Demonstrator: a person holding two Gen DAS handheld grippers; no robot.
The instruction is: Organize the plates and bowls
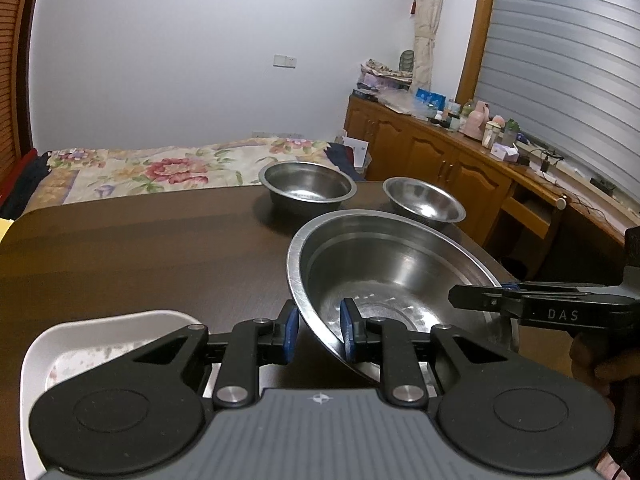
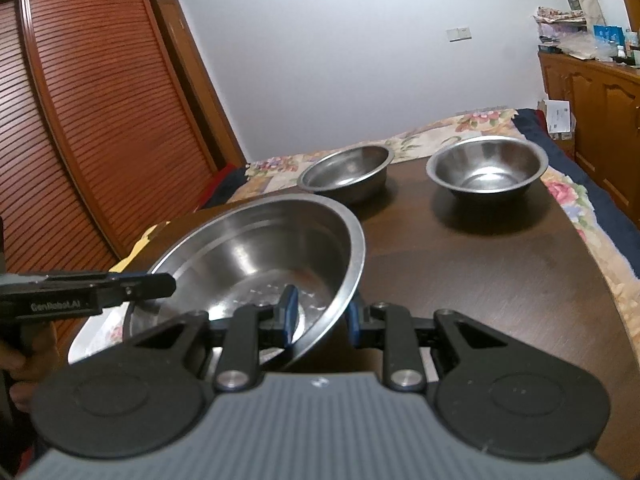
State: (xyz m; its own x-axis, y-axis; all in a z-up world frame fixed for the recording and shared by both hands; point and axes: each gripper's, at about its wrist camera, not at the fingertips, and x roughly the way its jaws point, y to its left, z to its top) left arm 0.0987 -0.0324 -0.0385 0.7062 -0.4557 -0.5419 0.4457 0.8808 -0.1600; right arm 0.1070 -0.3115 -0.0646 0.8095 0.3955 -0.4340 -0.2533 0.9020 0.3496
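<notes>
A large steel bowl (image 1: 392, 280) (image 2: 256, 248) is held between both grippers above the dark table (image 1: 140, 248). My left gripper (image 1: 319, 330) is shut on the bowl's left rim, one blue pad inside and one outside. My right gripper (image 2: 322, 316) is shut on the opposite rim in the same way. Each gripper shows in the other's view: the right gripper (image 1: 456, 298) and the left gripper (image 2: 168, 284). Two smaller steel bowls stand apart at the far end of the table, one (image 1: 307, 186) (image 2: 346, 172) left of the other (image 1: 424, 200) (image 2: 486, 168).
A white plate (image 1: 100, 332) (image 2: 92, 332) lies on the table near its front left, partly under the large bowl. A bed with a floral cover (image 1: 160, 168) lies beyond the table. Wooden cabinets (image 1: 440, 152) line the right wall and a slatted wardrobe (image 2: 80, 120) stands left.
</notes>
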